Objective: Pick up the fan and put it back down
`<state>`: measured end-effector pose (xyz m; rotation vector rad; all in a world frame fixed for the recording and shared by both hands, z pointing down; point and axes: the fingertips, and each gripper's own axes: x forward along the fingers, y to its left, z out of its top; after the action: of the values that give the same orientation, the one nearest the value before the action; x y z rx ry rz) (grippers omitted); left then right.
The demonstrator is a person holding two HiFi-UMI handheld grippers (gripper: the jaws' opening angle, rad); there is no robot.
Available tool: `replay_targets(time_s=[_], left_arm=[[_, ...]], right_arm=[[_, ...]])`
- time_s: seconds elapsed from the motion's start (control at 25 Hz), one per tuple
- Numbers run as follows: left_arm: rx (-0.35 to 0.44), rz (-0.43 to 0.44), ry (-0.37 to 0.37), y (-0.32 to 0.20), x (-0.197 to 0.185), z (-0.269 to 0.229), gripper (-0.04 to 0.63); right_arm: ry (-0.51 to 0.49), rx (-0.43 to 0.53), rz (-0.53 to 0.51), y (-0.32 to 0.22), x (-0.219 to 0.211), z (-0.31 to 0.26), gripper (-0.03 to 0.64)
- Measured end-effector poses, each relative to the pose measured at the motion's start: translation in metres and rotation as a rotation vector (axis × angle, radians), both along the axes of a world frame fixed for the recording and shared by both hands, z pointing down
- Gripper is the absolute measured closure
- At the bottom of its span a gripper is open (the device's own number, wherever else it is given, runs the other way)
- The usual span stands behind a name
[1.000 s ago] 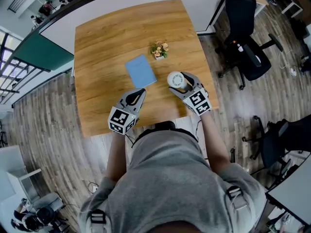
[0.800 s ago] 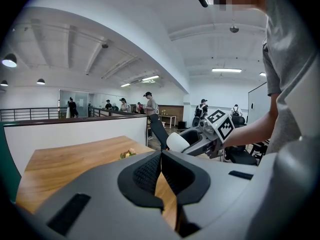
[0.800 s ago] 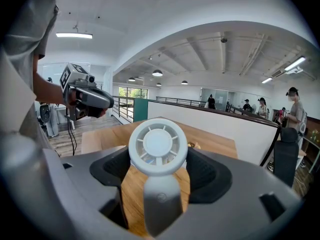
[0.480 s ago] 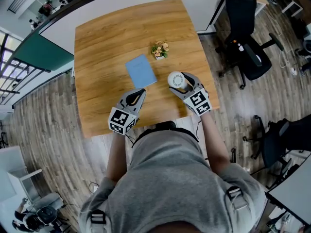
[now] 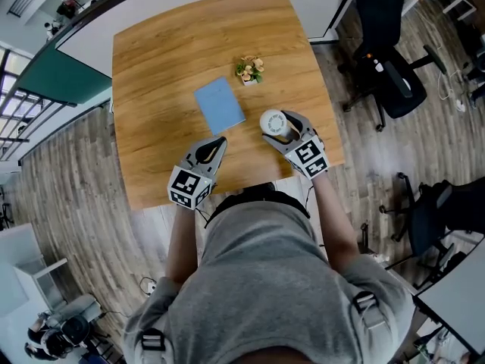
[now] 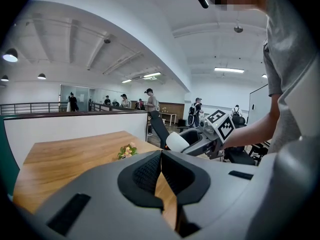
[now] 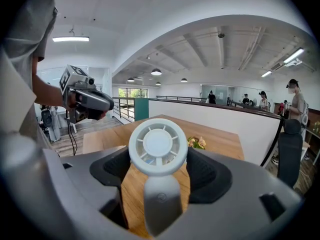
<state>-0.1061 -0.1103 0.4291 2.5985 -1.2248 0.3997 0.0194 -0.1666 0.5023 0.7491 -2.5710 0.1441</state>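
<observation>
The right gripper (image 5: pixel 283 128) is clamping the fan (image 7: pixel 158 146) by its head — lowering it upright onto the desk (image 5: pixel 174 51) seems wisest; the left gripper (image 6: pixel 161 170) is idling, jaws together, empty.

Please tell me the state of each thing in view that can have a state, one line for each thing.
left gripper: shut, nothing between its jaws.
right gripper: shut on the fan's round head.
fan: held by the right gripper, over the table; I cannot tell whether it is lifted.
blue notebook: closed, lying flat on the table.
small flower pot: upright on the table.
</observation>
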Motion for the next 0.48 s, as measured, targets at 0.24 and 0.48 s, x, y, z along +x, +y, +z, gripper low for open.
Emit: replay_targets(time_s=[0.24,0.48], left_arm=[[-0.026,0.015,0.009,-0.006,0.005,0.014,0.575],[-0.046,0.052,0.007,-0.010,0.013,0.024,0.575]], right_arm=[[0.008,-0.033,-0.003,0.001,-0.001,0.018,0.253],[0.008,-0.066,0.008,0.002,-0.003,0.031,0.252]])
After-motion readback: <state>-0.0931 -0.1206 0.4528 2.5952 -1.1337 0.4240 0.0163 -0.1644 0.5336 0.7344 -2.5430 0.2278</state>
